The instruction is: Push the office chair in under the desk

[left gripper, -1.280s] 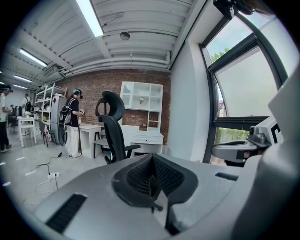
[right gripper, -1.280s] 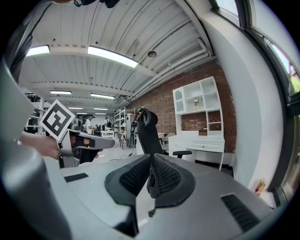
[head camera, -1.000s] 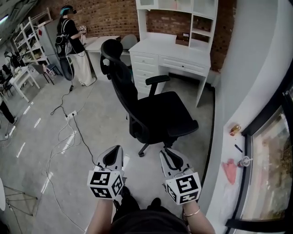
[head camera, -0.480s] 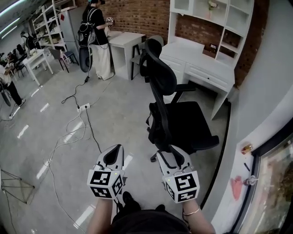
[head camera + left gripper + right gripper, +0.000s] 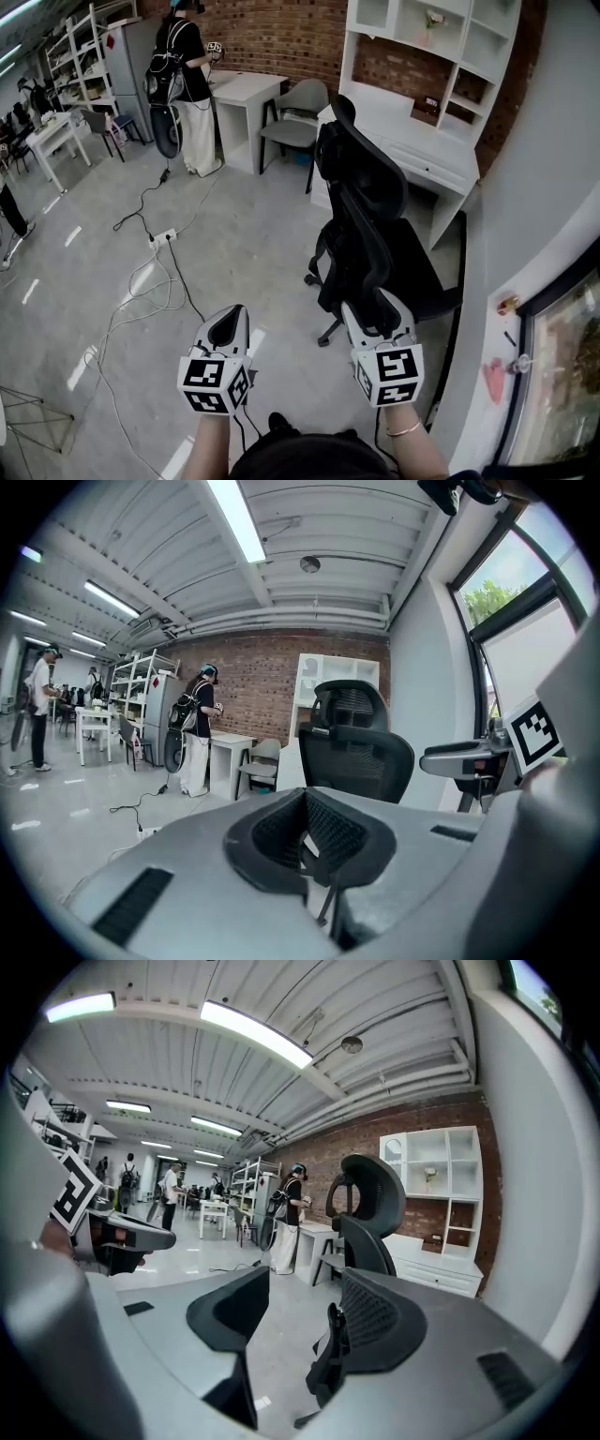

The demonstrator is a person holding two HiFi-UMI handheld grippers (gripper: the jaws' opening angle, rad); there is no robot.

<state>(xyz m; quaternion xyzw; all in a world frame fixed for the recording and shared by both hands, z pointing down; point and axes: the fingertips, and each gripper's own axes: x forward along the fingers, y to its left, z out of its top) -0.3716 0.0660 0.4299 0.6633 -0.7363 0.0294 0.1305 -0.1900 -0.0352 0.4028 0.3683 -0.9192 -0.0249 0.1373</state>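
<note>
The black mesh-backed office chair (image 5: 375, 234) stands on the grey concrete floor (image 5: 234, 234). Its tall backrest and headrest are turned towards the person, and its seat faces the white tabletop (image 5: 441, 159), a painted piece with drawers and an open shelf hutch (image 5: 427, 37) on top. The far edge of the chair's seat lies close to the tabletop's front leg. The backrest stands out on the open floor, so the chair is not yet tucked in.

The right hand-held gripper (image 5: 377, 314) is just behind the chair's lower back. Its jaws have just been opening and now stand wide apart, released. In the right gripper view the gap between them shows a dark lower part of the chair and bare floor, and the pads press on nothing. The left hand-held gripper (image 5: 228, 328) is to the left of the chair and apart from it, its jaws clenched together with nothing between them.

Farther off to the chair's left are a grey padded side chair (image 5: 295, 122), a smaller plain tabletop (image 5: 246, 94) and a person in a black top and pale trousers (image 5: 187, 84). Black cables (image 5: 150, 281) and a white power strip (image 5: 161, 237) lie on the floor well left of the chair. A red brick wall (image 5: 272, 33) rises beyond it, and a pale window ledge (image 5: 478, 337) runs along its right.
</note>
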